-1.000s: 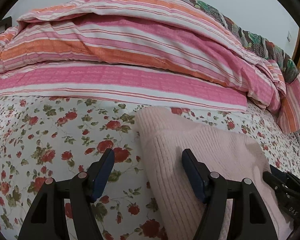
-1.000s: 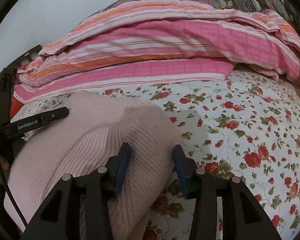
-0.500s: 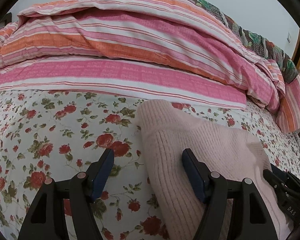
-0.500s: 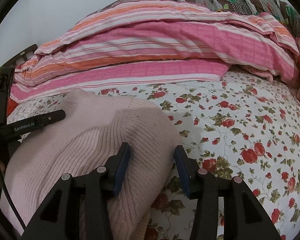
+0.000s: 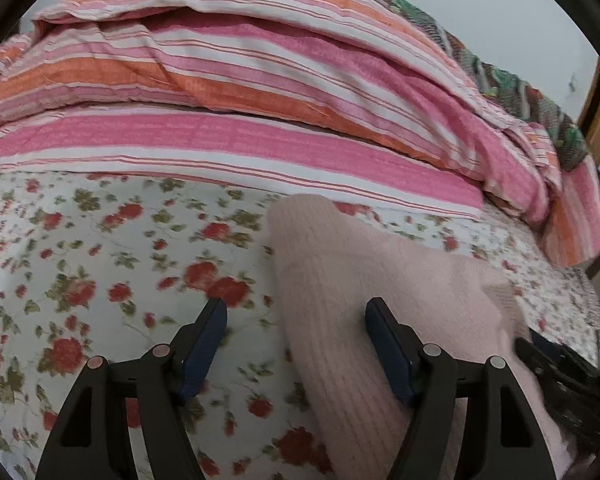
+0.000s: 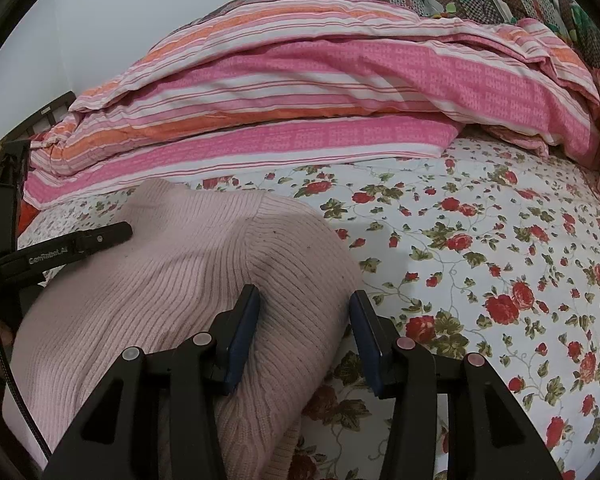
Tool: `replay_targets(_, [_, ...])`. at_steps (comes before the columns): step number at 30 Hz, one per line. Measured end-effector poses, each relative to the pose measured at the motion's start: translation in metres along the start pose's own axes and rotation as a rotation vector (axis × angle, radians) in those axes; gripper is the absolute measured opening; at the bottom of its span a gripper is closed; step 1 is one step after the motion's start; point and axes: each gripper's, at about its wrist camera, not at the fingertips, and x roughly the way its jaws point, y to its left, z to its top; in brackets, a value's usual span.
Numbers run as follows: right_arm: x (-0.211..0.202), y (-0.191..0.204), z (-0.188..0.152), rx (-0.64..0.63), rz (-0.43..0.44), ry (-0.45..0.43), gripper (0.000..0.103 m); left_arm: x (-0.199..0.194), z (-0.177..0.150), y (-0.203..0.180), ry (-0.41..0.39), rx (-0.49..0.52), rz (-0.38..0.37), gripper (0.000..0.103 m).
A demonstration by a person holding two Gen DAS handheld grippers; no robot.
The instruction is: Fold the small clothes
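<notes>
Straddling pink sweater (image 6: 172,280), parted tongs (image 6: 305,312)

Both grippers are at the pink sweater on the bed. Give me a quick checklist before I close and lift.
1. Left gripper open: ok.
2. Right gripper open: ok.
3. Pink knit sweater edge between left fingers: ok, its left edge lies in the gap.
4. Sweater edge between right fingers: ok, its right edge bulges into the gap.
5. Floral bedsheet kept out of the pinch: cannot tell.
6. Striped quilt apart from the sweater: ok.
</notes>
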Motion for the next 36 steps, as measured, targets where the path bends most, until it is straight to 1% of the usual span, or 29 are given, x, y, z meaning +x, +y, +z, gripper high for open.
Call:
replay_targets(2, [0.000,0.000,0.000,0.003,0.002,0.001,0.046,-0.009,-0.004,-0.008,0.002,0.029,-0.034,0.070])
replay_targets(5, [0.000,-0.002,0.000,0.014,0.011,0.010,0.047,-0.023,-0.012,-0.022,-0.008,0.089,-0.039,0.070])
replay_targets(8, [-0.001,-0.004,0.002,0.014,0.018,0.027,0.048,-0.039,-0.024,-0.031,-0.012,0.105,-0.060,0.070])
replay_targets(11, [-0.009,-0.003,0.004,-0.006,0.019,0.035,0.049,-0.053,-0.039,-0.034,-0.004,0.102,-0.081,0.070])
replay_targets(15, [-0.031,-0.001,-0.004,-0.048,0.016,0.003,0.049,-0.067,-0.064,-0.037,0.001,0.091,-0.090,0.070])
replay_targets(20, [-0.055,-0.002,-0.022,-0.061,0.040,-0.014,0.049,-0.077,-0.088,-0.027,0.011,-0.006,-0.132,0.071])
replay_targets(23, [-0.067,-0.002,-0.034,-0.065,0.045,-0.023,0.049,-0.085,-0.099,-0.029,0.010,-0.006,-0.125,0.071])
replay_targets(25, [-0.075,-0.002,-0.041,-0.069,0.046,-0.030,0.049,-0.087,-0.108,-0.032,0.021,0.012,-0.118,0.071])
replay_targets(29, [-0.083,-0.001,-0.047,-0.086,0.046,-0.026,0.049,-0.096,-0.123,-0.035,0.003,0.052,-0.077,0.072])
replay_targets(32, [-0.096,0.000,-0.051,-0.088,0.050,-0.045,0.049,-0.109,-0.128,-0.027,-0.012,0.025,-0.085,0.072])
replay_targets(33, [-0.101,-0.001,-0.052,-0.076,0.064,-0.051,0.050,-0.113,-0.131,-0.023,-0.010,0.016,-0.082,0.072])
replay_targets(36, [-0.115,-0.005,-0.055,-0.026,0.149,-0.059,0.050,-0.122,-0.138,-0.019,-0.010,0.020,-0.080,0.072])
